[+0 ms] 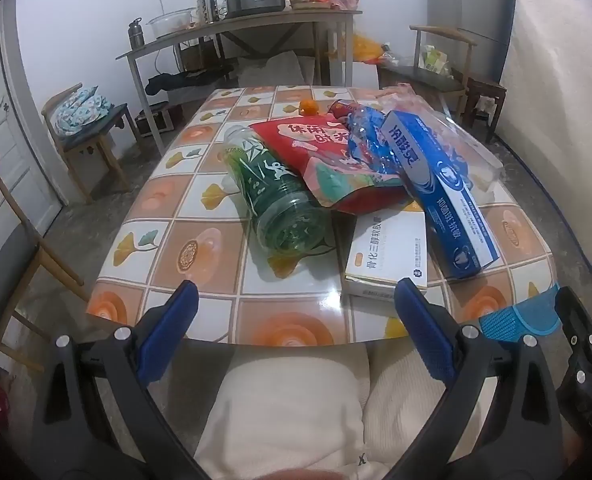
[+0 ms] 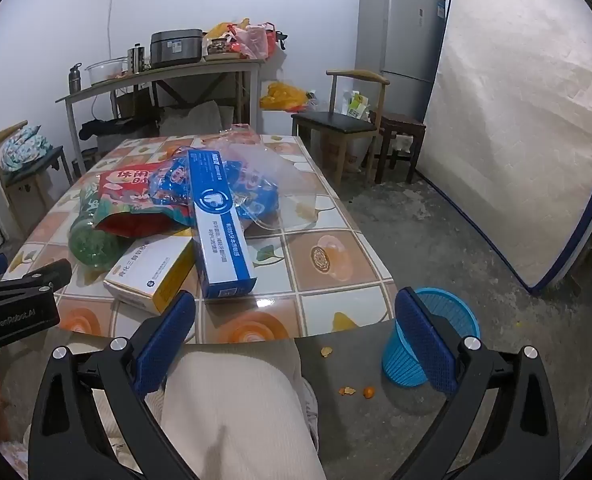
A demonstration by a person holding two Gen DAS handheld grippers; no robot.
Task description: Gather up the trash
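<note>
A heap of trash lies on the tiled table (image 1: 200, 240): a green plastic bottle (image 1: 280, 196) on its side, a red snack bag (image 1: 323, 160), a crumpled blue wrapper (image 1: 367, 140), a blue toothpaste box (image 1: 443, 196), a white-and-yellow medicine box (image 1: 387, 256) and a clear plastic bag (image 2: 280, 176). My left gripper (image 1: 299, 308) hangs open over the table's near edge, short of the bottle and medicine box. My right gripper (image 2: 296, 316) is open too, with the toothpaste box (image 2: 220, 224) ahead on the left. A blue basket (image 2: 455, 312) stands on the floor behind its right finger.
A small orange (image 1: 309, 107) sits at the table's far end. Orange peel scraps (image 2: 351, 390) lie on the floor near the basket. The person's knees in white trousers (image 2: 236, 400) are below both grippers. Chairs (image 1: 92, 128) flank the table; a mattress (image 2: 515, 140) leans at right.
</note>
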